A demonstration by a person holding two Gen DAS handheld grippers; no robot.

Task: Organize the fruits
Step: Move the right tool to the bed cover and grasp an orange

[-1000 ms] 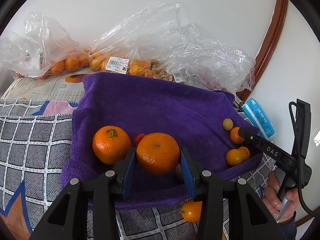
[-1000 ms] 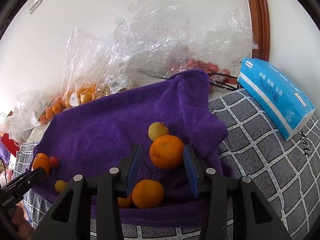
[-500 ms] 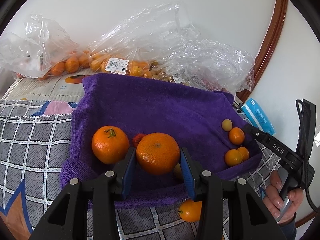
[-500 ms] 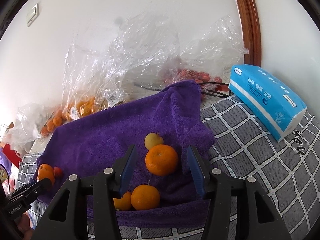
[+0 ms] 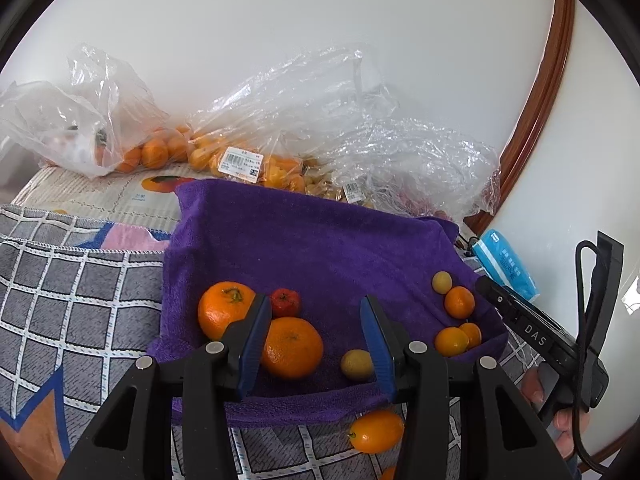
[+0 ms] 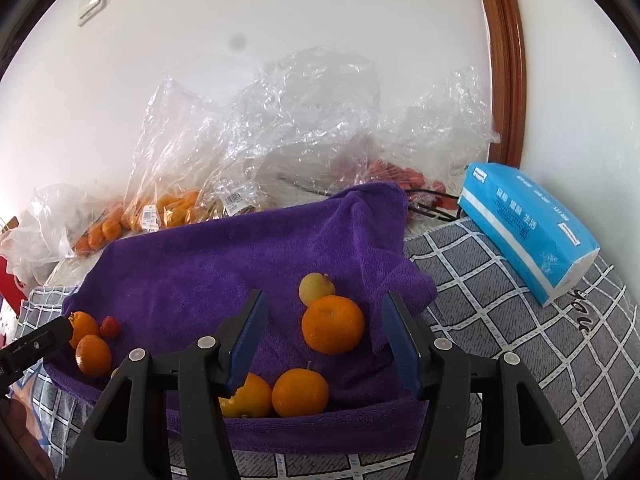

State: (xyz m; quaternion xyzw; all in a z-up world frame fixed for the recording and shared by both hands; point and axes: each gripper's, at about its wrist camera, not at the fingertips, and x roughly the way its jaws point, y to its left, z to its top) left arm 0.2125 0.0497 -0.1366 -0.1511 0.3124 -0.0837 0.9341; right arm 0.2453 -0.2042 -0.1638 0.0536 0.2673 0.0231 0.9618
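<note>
A purple towel [image 5: 320,248] holds loose fruit. My left gripper [image 5: 316,316] is open above it; a large orange [image 5: 291,347] lies free on the towel by the left finger, next to a second orange [image 5: 224,308] and a small red fruit [image 5: 285,302]. A yellow fruit [image 5: 355,364] sits by the right finger. My right gripper [image 6: 324,320] is open around an orange [image 6: 333,330] without touching it; a yellow fruit [image 6: 316,289] lies just behind. Two more oranges [image 6: 300,392] lie nearer.
Clear plastic bags of oranges [image 5: 240,160] stand along the white wall behind the towel. A blue tissue pack [image 6: 528,228] lies on the checked cloth [image 6: 520,340] at the right. A small orange fruit [image 5: 376,430] lies off the towel's front edge.
My left gripper opened and let go of the large orange, which now rests on the towel. My right gripper opened wider and drew back slightly from its orange.
</note>
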